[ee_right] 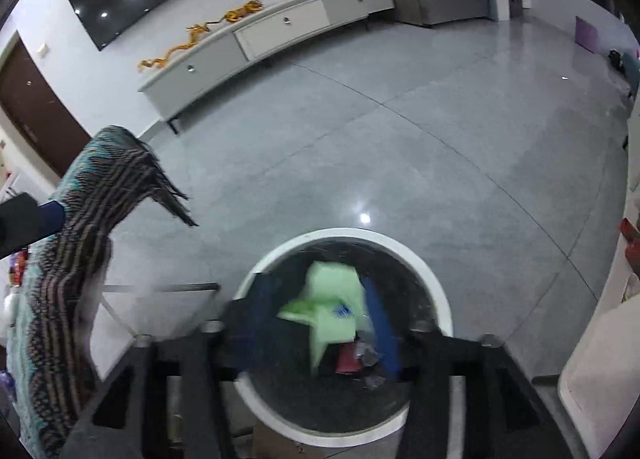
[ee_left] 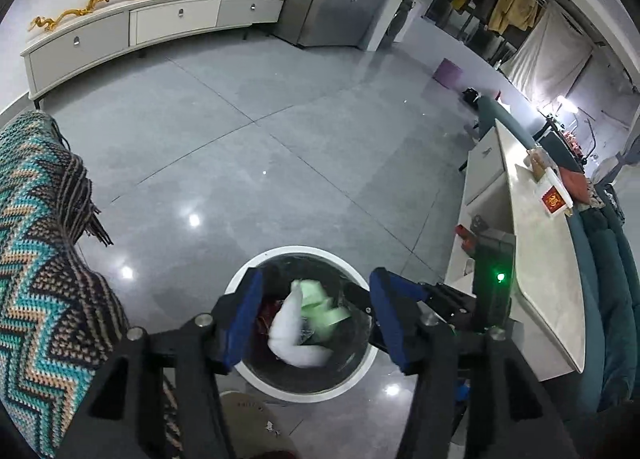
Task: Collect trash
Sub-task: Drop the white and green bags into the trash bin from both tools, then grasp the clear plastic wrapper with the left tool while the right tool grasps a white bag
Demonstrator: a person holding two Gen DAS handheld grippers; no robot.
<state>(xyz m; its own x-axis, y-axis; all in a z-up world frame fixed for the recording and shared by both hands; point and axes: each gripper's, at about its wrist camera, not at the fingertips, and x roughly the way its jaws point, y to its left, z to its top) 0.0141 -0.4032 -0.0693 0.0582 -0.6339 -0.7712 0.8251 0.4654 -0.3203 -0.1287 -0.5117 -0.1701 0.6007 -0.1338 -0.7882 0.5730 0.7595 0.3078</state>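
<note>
Hovering over the round white-rimmed trash bin [ee_left: 301,389] on the grey tiled floor [ee_left: 280,139], both tongs point down into its dark liner. The left gripper [ee_left: 316,319] stands spread, nothing between its blue pads [ee_left: 244,323]; a white crumpled wad [ee_left: 294,333] and pale green wrapper [ee_left: 320,299] lie in the bin beneath it. The right gripper [ee_right: 320,323] is also spread, the green wrapper [ee_right: 334,305] blurred between its fingers; whether it touches them cannot be told. Judged by look, the trash is light, soft and crushable, best pinched at a bunched fold. A zigzag knitted throw [ee_left: 44,259] lies at near left, a white counter [ee_left: 536,259] at right.
</note>
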